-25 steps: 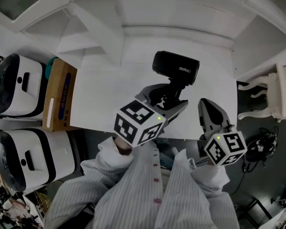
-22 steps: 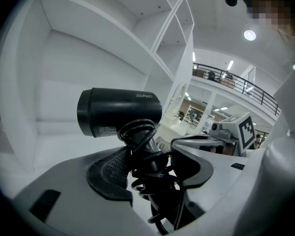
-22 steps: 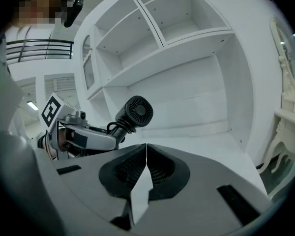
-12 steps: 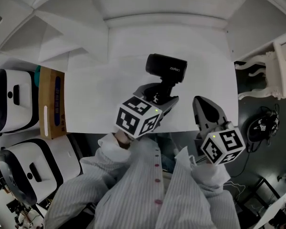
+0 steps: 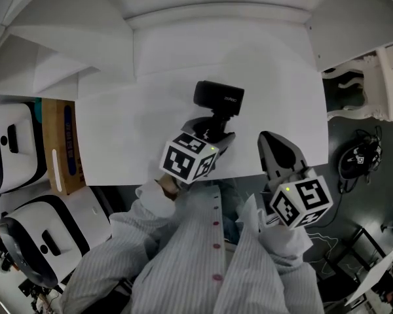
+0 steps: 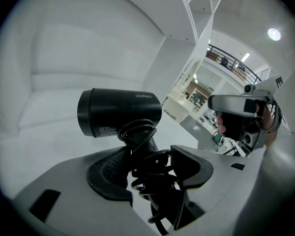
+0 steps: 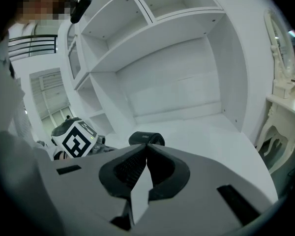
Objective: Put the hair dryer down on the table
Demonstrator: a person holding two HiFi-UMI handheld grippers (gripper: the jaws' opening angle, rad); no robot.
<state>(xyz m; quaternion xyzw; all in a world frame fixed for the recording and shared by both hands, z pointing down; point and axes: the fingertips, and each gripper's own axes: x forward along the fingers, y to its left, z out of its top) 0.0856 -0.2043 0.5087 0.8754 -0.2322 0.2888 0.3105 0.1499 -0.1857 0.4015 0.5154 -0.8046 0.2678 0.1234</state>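
A white counter (image 5: 118, 129) fills the middle of the head view, with white shelves behind it at the top of the frame. In the right gripper view, those shelves (image 7: 152, 28) rise across the upper half. The person's striped shirt (image 5: 203, 260) takes up the bottom centre of the head view, with both sleeves reaching up toward the counter.

Two white machines (image 5: 10, 142) with black bands stand at the left edge, and a brown box (image 5: 56, 146) stands between them and the counter. A carved white side table (image 5: 380, 84) shows at the right edge.

The left tongs (image 5: 213, 131) reach over the counter's near edge at the centre of the frame, with their marker cube just below. In the left gripper view, these tongs (image 6: 152, 166) are clamped on the handle of the black dryer (image 6: 120, 113), which has a coiled cord (image 6: 147, 181) wrapped around it. The dryer's barrel lies crosswise above the jaws, its open end toward the left of that frame. In the head view, the dryer (image 5: 219, 97) sits over the middle of the counter. No view shows whether it touches the surface.

The right tongs (image 5: 267, 137) hang at the lower right of the counter, apart from the dryer. In their own view, the right tongs (image 7: 146, 146) are closed tip to tip with nothing between them.
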